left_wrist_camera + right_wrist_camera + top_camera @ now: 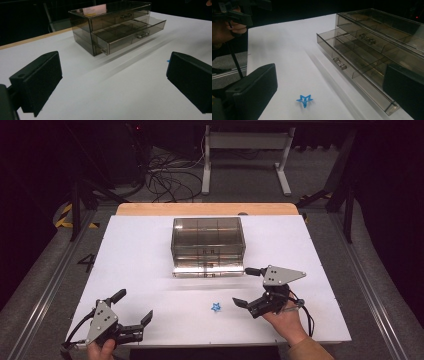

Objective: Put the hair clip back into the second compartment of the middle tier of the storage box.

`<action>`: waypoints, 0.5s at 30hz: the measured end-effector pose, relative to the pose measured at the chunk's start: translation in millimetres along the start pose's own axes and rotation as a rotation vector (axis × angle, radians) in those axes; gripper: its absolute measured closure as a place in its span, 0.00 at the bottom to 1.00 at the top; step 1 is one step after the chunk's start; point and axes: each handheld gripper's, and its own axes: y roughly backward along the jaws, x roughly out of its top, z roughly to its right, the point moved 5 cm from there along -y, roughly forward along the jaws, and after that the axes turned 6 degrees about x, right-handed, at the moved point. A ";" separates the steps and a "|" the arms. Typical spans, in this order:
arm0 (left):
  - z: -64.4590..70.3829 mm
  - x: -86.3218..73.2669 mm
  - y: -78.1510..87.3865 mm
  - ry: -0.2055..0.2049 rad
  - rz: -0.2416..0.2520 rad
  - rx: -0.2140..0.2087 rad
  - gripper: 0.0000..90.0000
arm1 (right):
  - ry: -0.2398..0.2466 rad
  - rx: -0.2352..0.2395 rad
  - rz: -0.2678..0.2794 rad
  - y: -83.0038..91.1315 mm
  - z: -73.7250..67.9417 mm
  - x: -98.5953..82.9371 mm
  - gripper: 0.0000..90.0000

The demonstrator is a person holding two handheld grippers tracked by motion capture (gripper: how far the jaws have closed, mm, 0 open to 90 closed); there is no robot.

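Pickup looks next: right claw (246, 287) gapes empty beside the blue star (216, 307) lying on the table (140, 250) before the pulled-out drawer (352, 62), while left claw (135, 306) waits open.

one blue star (216, 307), one drawer box (208, 237), two grippers

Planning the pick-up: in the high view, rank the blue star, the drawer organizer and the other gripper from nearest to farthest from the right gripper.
From the right gripper:
1. Blue star, just beside it, toward the left.
2. Drawer organizer, ahead at table centre.
3. Left gripper, across at the near-left corner.
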 end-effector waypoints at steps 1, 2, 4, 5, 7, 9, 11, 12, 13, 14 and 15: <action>-0.1 -0.1 0.0 0.002 -0.001 0.000 0.01 | -0.001 0.004 0.001 -1.0 -0.2 0.4 0.01; -0.1 -0.1 0.0 0.002 -0.001 0.000 0.01 | -0.004 0.009 -0.001 -2.0 -0.6 0.8 0.01; -0.1 -0.1 -0.1 0.000 0.000 0.000 0.01 | -0.003 0.009 -0.002 -3.0 -0.9 1.1 0.01; -0.1 -0.1 -0.1 -0.001 0.000 0.000 0.01 | 0.000 0.011 -0.004 -4.1 -1.4 1.5 0.01; 0.0 0.0 0.1 -0.001 0.000 0.000 0.01 | 0.003 0.010 -0.011 -5.9 -2.2 1.9 0.01; -0.1 -0.1 -0.1 -0.001 -0.001 0.001 0.01 | 0.000 0.006 -0.018 -7.4 -2.4 2.3 0.01; 0.0 -0.6 -0.8 -0.003 -0.004 -0.001 0.01 | -0.018 -0.004 -0.019 -9.0 -2.2 3.5 0.01; 0.1 -0.6 -0.9 -0.003 -0.004 -0.001 0.01 | -0.024 -0.009 -0.020 -10.0 -2.3 4.4 0.01; 0.1 -0.5 -0.8 -0.004 -0.004 0.000 0.01 | -0.028 -0.008 -0.021 -11.1 -2.9 5.3 0.01; 0.2 -0.4 -0.5 -0.005 -0.003 -0.001 0.01 | -0.026 -0.003 -0.023 -12.8 -4.4 6.4 0.02; 0.3 -0.3 -0.3 -0.004 -0.001 0.000 0.01 | -0.026 -0.003 -0.023 -12.8 -4.4 6.4 0.02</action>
